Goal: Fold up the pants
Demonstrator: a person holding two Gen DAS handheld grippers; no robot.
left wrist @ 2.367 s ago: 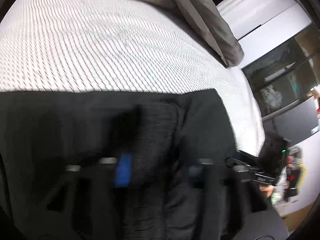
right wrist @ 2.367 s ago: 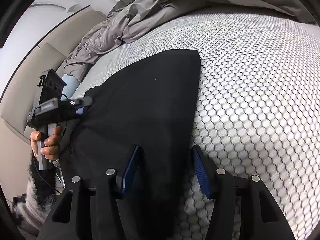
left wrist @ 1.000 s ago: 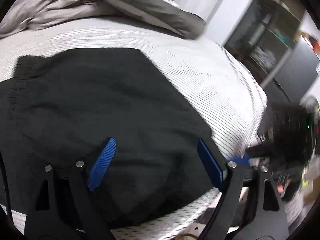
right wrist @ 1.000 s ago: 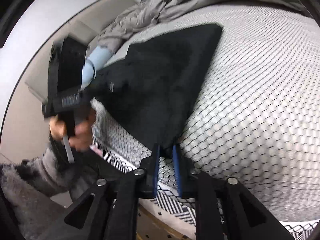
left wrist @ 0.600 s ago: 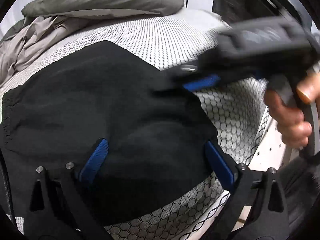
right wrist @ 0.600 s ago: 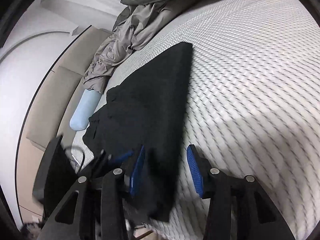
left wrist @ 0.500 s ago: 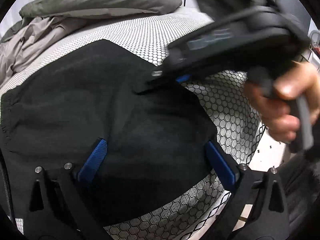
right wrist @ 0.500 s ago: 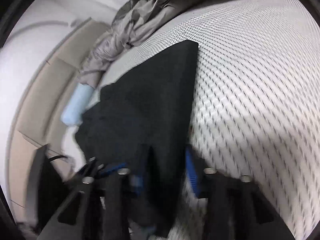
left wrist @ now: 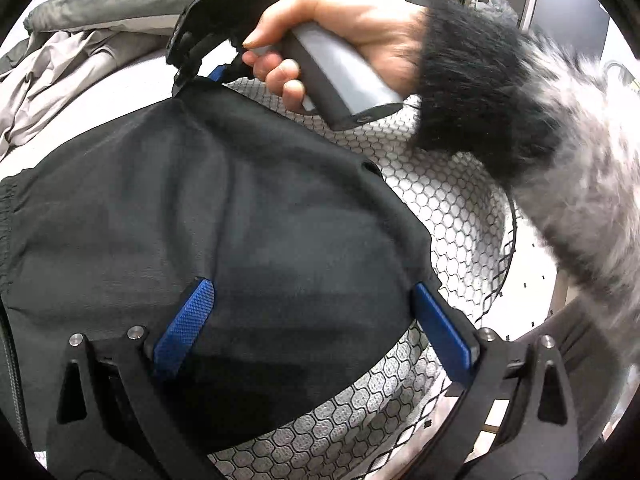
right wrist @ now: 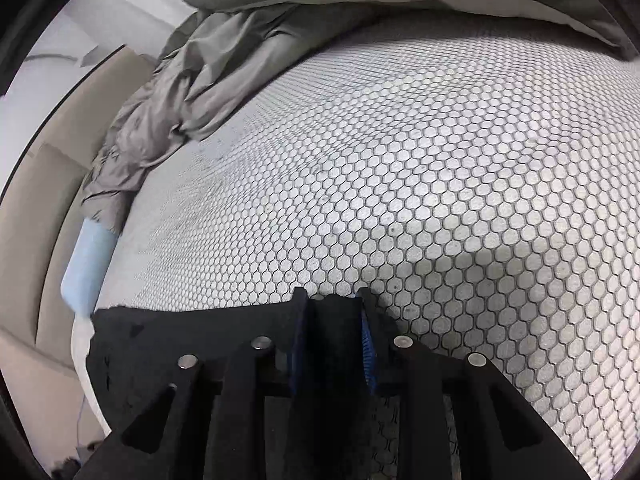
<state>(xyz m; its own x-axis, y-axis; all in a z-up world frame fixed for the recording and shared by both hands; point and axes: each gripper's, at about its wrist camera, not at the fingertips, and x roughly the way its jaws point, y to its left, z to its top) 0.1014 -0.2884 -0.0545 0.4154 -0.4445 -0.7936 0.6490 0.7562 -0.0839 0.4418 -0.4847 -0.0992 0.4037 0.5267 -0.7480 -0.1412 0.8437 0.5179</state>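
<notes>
black pants [left wrist: 248,216] lie folded on the honeycomb-patterned bed [right wrist: 440,168], near its edge, elastic waistband at the left of the left wrist view and the long axis running left to right. the left gripper [left wrist: 316,320] hovers spread wide over them, pinching nothing. the right gripper [right wrist: 334,344], in the person's hand [left wrist: 340,28], pinches the far corner of the cloth. judgement: carry that corner across level, keep edges aligned, release only once flat.

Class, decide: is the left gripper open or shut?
Open. The left gripper has its blue pads standing wide apart over the black pants, gripping no cloth.
</notes>
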